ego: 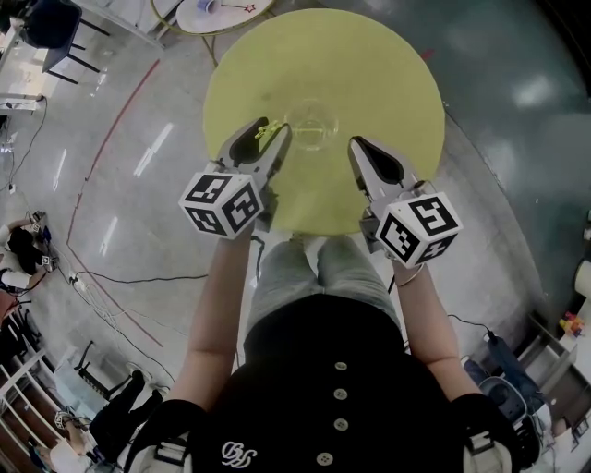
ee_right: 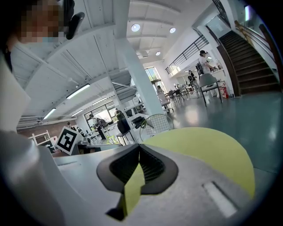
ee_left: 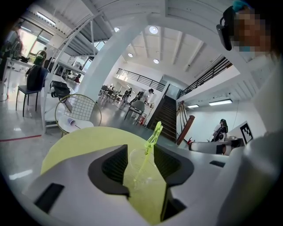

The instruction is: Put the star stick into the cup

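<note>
A clear cup (ego: 312, 125) stands near the middle of the round yellow table (ego: 369, 74). The thin yellow-green star stick (ego: 267, 131) leans out of it toward my left gripper (ego: 277, 127). In the left gripper view the star stick (ee_left: 154, 132) runs down into the cup (ee_left: 140, 170), in the wide gap of my left gripper (ee_left: 140, 150); the pads stand clear of it on both sides. My right gripper (ego: 355, 142) hovers right of the cup, and in its own view this gripper (ee_right: 139, 148) has its tips together with nothing between, over the table (ee_right: 208, 145).
Beyond the far edge is a small white table (ego: 217, 9) with a cup on it, and a wire-grid chair (ee_left: 77, 108) beside it. A dark chair (ego: 55, 37) stands far left. Cables (ego: 120, 277) run over the floor at the left.
</note>
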Tool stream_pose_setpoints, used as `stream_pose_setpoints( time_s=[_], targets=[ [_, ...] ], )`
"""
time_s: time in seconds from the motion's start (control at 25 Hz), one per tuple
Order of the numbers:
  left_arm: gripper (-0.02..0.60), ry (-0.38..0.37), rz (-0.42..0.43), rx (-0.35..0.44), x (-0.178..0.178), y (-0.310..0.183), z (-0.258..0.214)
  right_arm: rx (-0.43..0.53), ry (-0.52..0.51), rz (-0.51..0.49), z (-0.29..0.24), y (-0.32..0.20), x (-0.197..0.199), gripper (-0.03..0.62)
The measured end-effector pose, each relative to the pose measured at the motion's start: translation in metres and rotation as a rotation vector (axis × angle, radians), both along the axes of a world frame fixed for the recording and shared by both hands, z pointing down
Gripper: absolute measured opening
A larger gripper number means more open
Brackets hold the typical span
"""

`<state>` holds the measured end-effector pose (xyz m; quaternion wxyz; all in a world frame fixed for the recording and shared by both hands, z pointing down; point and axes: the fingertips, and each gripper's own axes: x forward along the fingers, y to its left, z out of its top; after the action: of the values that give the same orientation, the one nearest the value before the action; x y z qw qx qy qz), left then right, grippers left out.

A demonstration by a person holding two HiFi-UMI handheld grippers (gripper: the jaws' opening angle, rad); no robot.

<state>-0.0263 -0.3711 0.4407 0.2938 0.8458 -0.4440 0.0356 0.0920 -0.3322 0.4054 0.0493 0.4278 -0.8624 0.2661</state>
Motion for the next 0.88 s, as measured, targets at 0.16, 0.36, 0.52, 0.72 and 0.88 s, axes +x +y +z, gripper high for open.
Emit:
stream_pose_setpoints(
  time_s=[0.16, 0.36, 0.52, 0.72, 0.88],
  targets=[
    [0.173, -0.002, 0.010, -0.014, 0.007, 0.001, 0.006, -0.005, 0.001, 0.008, 0.002, 0.002, 0.005, 0.003],
    [0.173, -0.006, 0.009, -0.023, 0.012, -0.002, 0.010, -0.006, -0.005, 0.016, 0.004, -0.001, 0.011, 0.004],
    [0.187, -0.013, -0.003, -0.019, 0.010, 0.000, 0.008, -0.002, -0.007, 0.014, 0.002, 0.001, 0.012, 0.003],
    [0.207, -0.019, -0.037, -0.005, -0.002, 0.002, 0.003, 0.008, -0.012, 0.009, -0.001, 0.001, 0.005, 0.003],
    [0.211, -0.024, -0.036, 0.014, -0.011, 0.013, -0.005, 0.024, -0.012, 0.010, -0.008, 0.008, -0.002, 0.003]
  ],
)
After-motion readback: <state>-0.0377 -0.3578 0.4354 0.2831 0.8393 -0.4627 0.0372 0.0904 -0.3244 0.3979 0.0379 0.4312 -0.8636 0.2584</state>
